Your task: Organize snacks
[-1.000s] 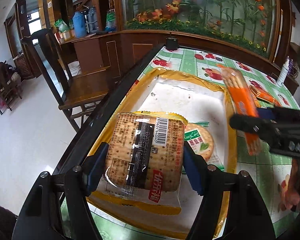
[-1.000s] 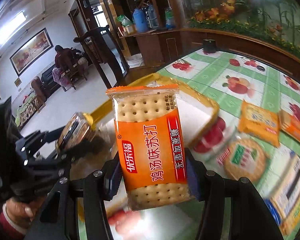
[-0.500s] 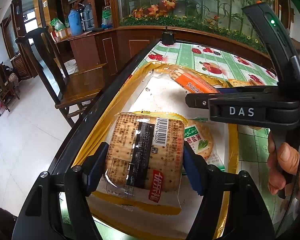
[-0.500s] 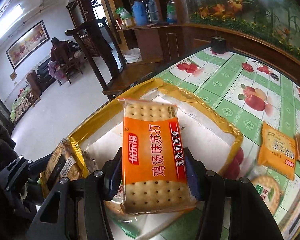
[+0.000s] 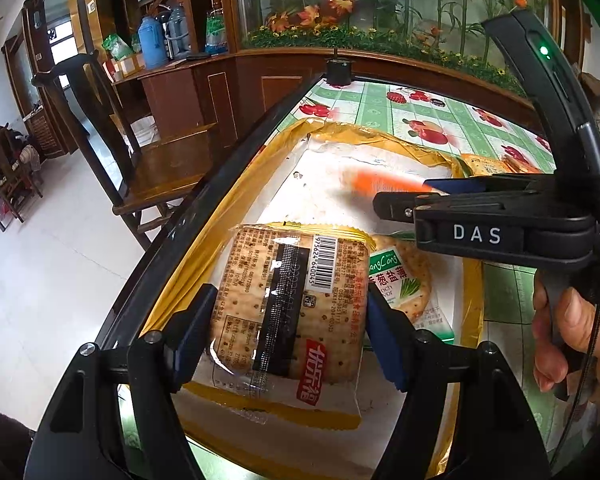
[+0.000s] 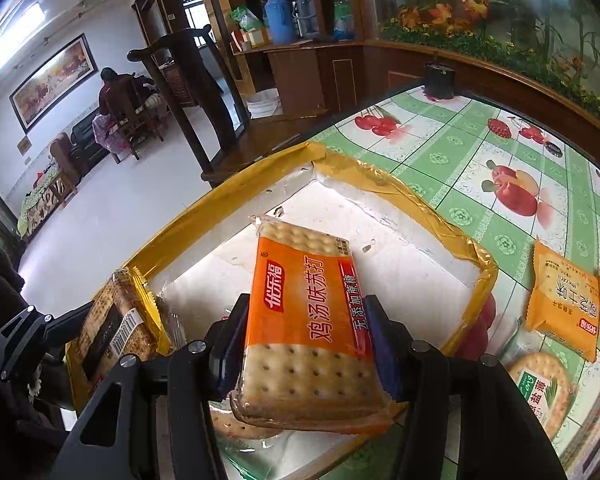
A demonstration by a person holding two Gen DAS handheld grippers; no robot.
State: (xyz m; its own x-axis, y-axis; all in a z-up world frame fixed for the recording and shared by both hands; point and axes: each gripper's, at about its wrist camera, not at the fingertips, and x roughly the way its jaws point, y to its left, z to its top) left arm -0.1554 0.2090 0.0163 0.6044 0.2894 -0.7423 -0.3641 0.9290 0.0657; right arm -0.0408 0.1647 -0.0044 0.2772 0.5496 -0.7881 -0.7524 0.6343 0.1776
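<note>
My left gripper [image 5: 288, 332] is shut on a brown cracker pack with a barcode [image 5: 288, 300], held over the near end of a white tray with a yellow rim [image 5: 340, 136]. My right gripper [image 6: 304, 348] is shut on an orange soda-cracker pack [image 6: 308, 320], held low over the same tray [image 6: 384, 184]. The right gripper also shows from the side in the left wrist view [image 5: 480, 220], with a blur of the orange pack [image 5: 384, 182]. A green scallion cracker pack [image 5: 404, 284] lies in the tray under it.
The table has a green fruit-print cloth [image 6: 480, 148]. More snack packs lie on it right of the tray: an orange pack [image 6: 564, 300] and a round green cracker pack [image 6: 544, 388]. A wooden chair [image 5: 112, 128] stands left of the table edge. A small black object [image 6: 440, 76] sits at the far edge.
My right gripper has lowered the orange pack further into the tray and tilted it flatter. My left gripper and the brown pack have stayed in place.
</note>
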